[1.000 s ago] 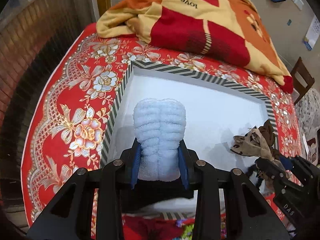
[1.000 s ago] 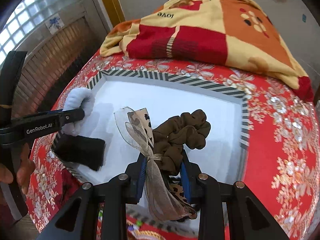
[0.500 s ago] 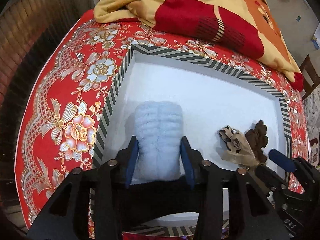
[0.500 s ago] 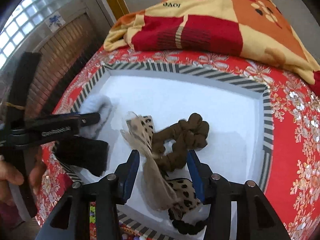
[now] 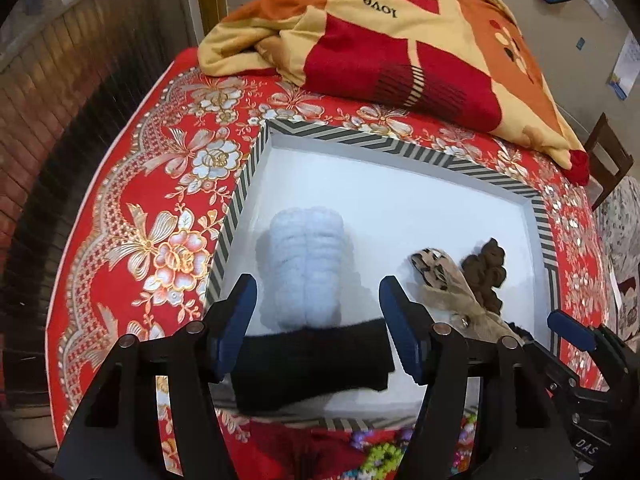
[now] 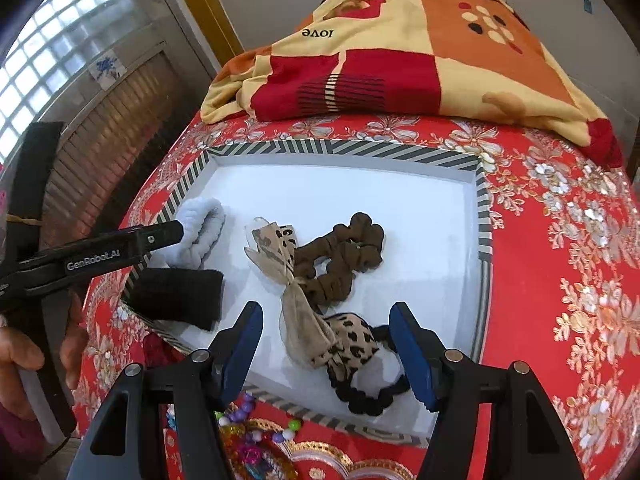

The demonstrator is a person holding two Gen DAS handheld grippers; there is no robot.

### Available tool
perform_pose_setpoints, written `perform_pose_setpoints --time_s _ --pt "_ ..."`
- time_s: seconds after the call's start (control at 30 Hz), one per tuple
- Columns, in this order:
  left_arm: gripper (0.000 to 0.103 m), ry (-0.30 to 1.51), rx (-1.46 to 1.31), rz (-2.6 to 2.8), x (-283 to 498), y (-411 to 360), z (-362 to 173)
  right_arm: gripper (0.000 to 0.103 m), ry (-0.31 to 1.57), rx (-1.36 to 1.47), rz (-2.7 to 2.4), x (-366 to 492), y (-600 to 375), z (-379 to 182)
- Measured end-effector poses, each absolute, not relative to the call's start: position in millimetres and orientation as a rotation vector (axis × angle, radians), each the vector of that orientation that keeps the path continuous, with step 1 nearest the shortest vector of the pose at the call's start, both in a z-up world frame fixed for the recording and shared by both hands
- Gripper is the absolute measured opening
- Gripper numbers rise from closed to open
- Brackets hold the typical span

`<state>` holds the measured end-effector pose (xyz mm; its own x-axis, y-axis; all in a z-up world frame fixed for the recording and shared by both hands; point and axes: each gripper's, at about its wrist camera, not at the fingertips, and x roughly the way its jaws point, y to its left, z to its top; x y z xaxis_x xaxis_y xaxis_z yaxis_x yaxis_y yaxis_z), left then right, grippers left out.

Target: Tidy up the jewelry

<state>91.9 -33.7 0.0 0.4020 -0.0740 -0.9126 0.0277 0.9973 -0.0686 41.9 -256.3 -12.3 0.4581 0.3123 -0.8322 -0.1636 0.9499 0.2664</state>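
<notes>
Both my claws have just been opening and have let go: the left gripper [image 5: 314, 322] now stands spread either side of the pale blue scrunchie [image 5: 306, 268], its pads clear of it, and the right gripper [image 6: 326, 354] stands spread around the leopard-print bow [image 6: 310, 304], touching nothing. Lying in the white tray [image 6: 482, 216], the blue scrunchie runs near-to-far at the left wall, above a black band [image 6: 180, 298]. Beside the brown scrunchie [image 6: 340, 256], the bow slants from far-left to near-right, and both grippers tilt steeply downward.
</notes>
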Motion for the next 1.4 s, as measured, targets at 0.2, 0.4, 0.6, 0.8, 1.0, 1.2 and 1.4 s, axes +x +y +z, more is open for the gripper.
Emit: perform_pose_setpoints --time_s 0.2,0.4,0.6,0.8,1.0,1.2,1.4 --pt "0.064 1.121 -0.038 -0.063 69 -37 15 0.063 1.027 0.151 0.278 25 -257 2" --pt "0.064 1.102 -0.034 -0.059 44 -38 23 0.063 1.013 0.143 0.275 5 -254 9" --pt "0.064 1.088 -0.027 -0.048 16 -42 30 0.063 1.005 0.148 0.278 -18 -256 12" --pt "0.064 1.080 -0.018 -0.040 -14 -49 35 0.063 0.991 0.155 0.280 -43 -262 18" --pt "0.064 1.070 -0.011 -0.041 -45 -57 40 0.063 0.984 0.154 0.282 -70 -267 22" --pt "0.064 1.064 -0.005 -0.042 -76 -64 42 0.063 0.986 0.145 0.284 -98 -271 24" --pt "0.064 1.062 0.005 -0.038 -98 -69 44 0.064 0.983 0.145 0.285 -119 -275 26"
